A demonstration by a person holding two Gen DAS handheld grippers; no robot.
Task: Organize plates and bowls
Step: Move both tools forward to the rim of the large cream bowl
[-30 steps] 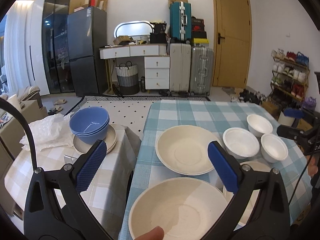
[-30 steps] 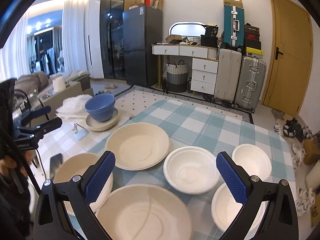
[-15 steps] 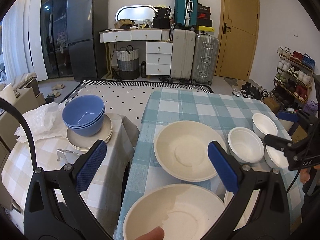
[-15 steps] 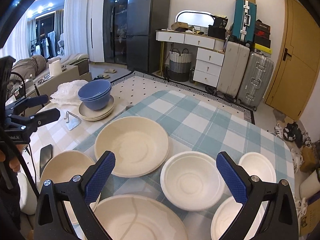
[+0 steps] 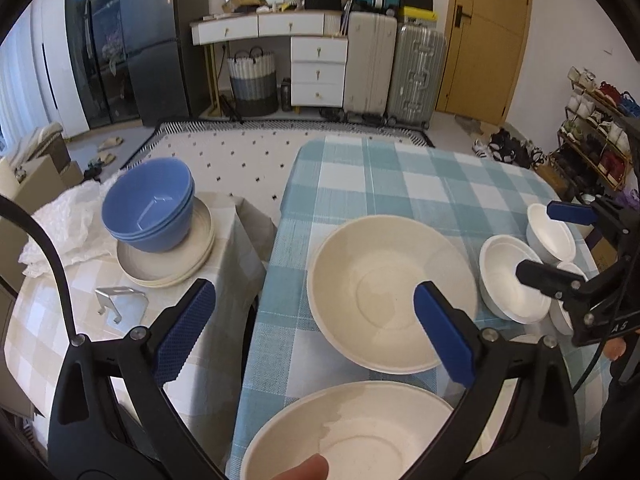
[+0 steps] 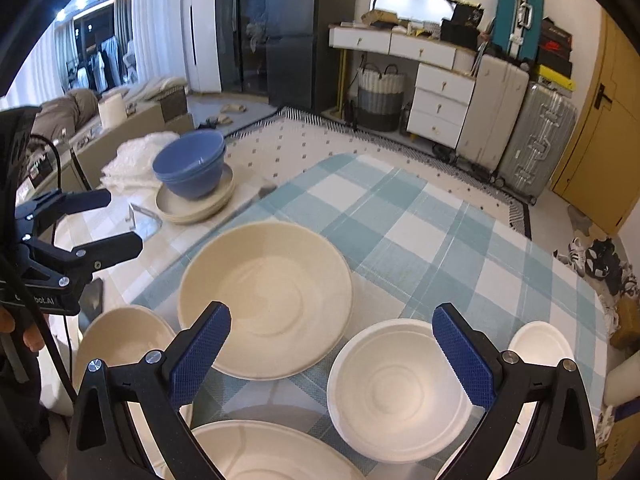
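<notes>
Plates (image 5: 394,294) and white bowls (image 6: 400,390) all sit mouth-up.

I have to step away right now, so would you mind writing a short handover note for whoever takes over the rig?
Left gripper: open, holding nothing, above the table's near left part.
Right gripper: open, holding nothing, above the white bowls.
On the blue checked table: a large cream plate in the middle, another cream plate at the near edge, a third cream dish at the near left, and three small white bowls, the nearest beside the middle plate.
Side table: blue bowls already stacked on a pile of beige plates.
Done: that stack only.
Left: all the cream plates and white bowls lie apart, unstacked.
</notes>
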